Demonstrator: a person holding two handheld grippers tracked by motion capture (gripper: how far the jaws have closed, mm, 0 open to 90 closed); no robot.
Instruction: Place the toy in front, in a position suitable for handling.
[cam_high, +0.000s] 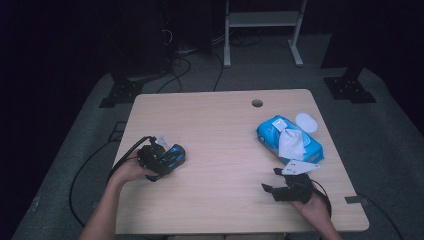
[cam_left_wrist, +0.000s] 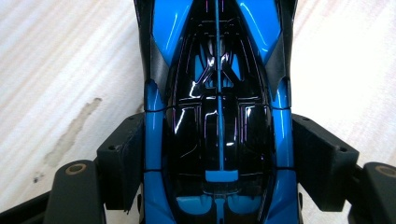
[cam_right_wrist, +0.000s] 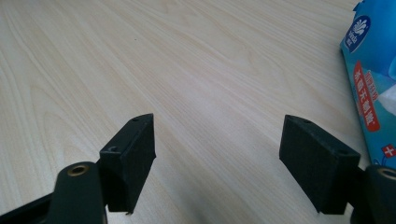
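We start with the glossy blue-and-black toy racing car (cam_left_wrist: 217, 116), which sits low on the pale wooden tabletop (cam_high: 220, 130) near its left edge, clamped between the two black jaws of our left claw (cam_high: 167, 159). In the left gripper view the jaws press against both flanks of the car about midway along its body, and the car's long axis runs straight away from the claw, in line with the jaws, so we judge the hold to be square and firm. The left hand is plainly the nearer one; any lift or shift of the car falls to it. Our right claw (cam_high: 272, 181) hovers well apart, low over the tabletop near the right front edge, its jaws spread wide with nothing between them but bare wood. Just beyond it lies a blue soft-plastic pack of wet wipes (cam_high: 290, 139) with a white tissue (cam_high: 291, 143) pulled up from its opening, and a small round white lid (cam_high: 306, 121) lies just beside the pack's far corner. A dark round cable hole (cam_high: 257, 103) marks the tabletop's far edge.
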